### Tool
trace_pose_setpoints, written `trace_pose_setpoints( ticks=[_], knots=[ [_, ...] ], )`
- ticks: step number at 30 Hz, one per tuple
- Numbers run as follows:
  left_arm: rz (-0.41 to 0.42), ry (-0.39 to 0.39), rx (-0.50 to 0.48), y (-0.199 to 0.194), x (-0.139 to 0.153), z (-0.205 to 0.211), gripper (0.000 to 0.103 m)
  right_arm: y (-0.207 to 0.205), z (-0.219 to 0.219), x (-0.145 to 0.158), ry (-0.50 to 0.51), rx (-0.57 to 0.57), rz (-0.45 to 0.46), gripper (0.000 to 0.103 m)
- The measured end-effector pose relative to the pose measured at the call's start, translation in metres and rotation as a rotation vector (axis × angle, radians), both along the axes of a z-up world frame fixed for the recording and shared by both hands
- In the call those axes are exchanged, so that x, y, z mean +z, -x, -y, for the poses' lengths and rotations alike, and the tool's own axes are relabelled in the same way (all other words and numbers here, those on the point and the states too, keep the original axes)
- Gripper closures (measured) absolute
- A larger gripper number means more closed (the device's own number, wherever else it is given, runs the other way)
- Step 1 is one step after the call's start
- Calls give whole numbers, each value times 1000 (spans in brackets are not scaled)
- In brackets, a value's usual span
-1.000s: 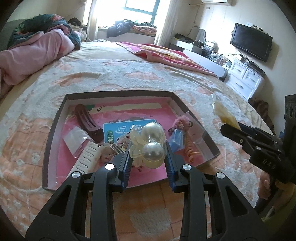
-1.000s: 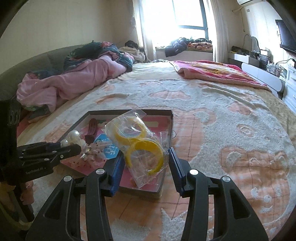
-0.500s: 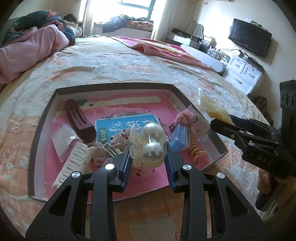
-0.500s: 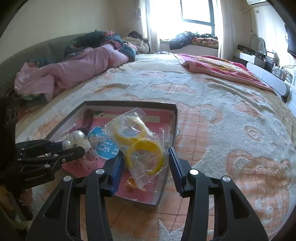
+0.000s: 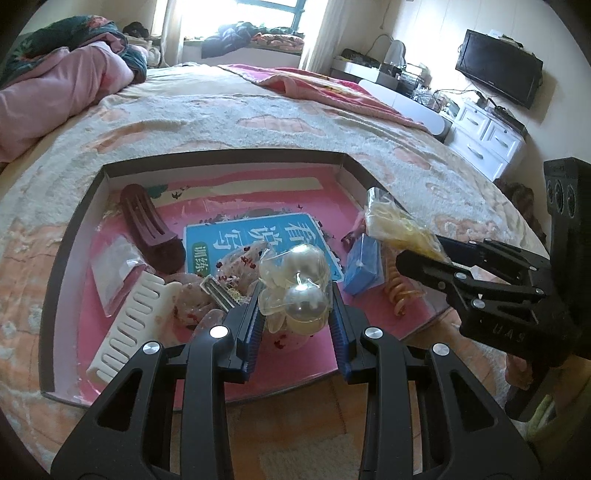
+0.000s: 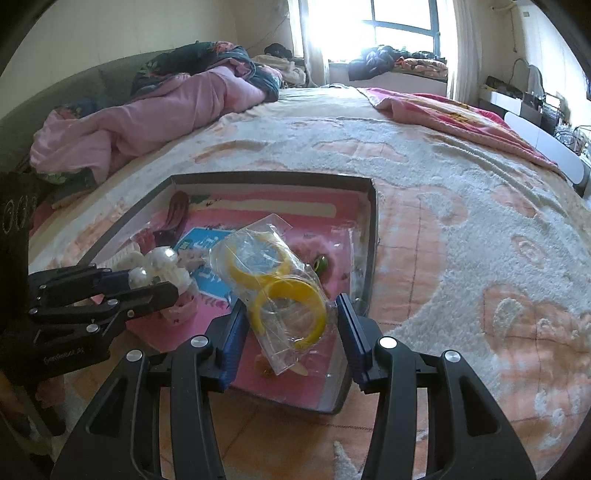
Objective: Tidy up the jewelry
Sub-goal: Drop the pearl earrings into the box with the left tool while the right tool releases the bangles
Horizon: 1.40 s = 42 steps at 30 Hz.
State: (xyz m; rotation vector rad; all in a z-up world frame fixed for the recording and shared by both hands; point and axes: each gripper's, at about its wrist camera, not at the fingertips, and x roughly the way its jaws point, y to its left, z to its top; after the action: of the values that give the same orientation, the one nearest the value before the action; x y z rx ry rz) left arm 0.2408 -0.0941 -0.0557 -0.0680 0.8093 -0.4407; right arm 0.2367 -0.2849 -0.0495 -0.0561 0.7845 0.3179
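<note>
Sunlit bedroom — bed (image 5: 229,122), window (image 6: 402,26)

Yellow bangles (image 6: 286,295), pearly white beads (image 5: 301,280), pink-lined tray (image 5: 229,157)

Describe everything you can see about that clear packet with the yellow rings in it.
The packet of yellow rings is a crinkled, see-through plastic bag holding two bright yellow open hoops, one above the other, that look like plastic. It stands tilted between the blue pads of the right hand-held gripper, which is shut on it, above the near right corner of the dark-walled box with the pink floor. Whether its lower end touches the box is unclear.
</note>
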Motion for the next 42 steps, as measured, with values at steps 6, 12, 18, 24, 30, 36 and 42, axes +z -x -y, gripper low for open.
trace_pose_setpoints(
  ticks=[6,12,18,24,30,36,42],
  knots=[
    [-3,-2,-5,1,-1,1,78,3,0,-1,6,2,-1,56],
    [-7,-8,-8,1,-2,2,78,7,0,-2,12,4,-4,54],
    [-6,-8,-6,1,-2,2,74,10,2,0,9,2,6,51],
    [1,-5,3,4,2,0,65,18,9,9,-25,-4,24,46],
    [23,4,23,10,14,-7,53,28,17,23,-58,-17,58,40],
    [58,3,57,21,29,-15,38,41,18,35,-48,-29,109,31],
    [86,-7,87,36,40,-23,23,55,15,45,-41,-32,153,21]
  ],
)
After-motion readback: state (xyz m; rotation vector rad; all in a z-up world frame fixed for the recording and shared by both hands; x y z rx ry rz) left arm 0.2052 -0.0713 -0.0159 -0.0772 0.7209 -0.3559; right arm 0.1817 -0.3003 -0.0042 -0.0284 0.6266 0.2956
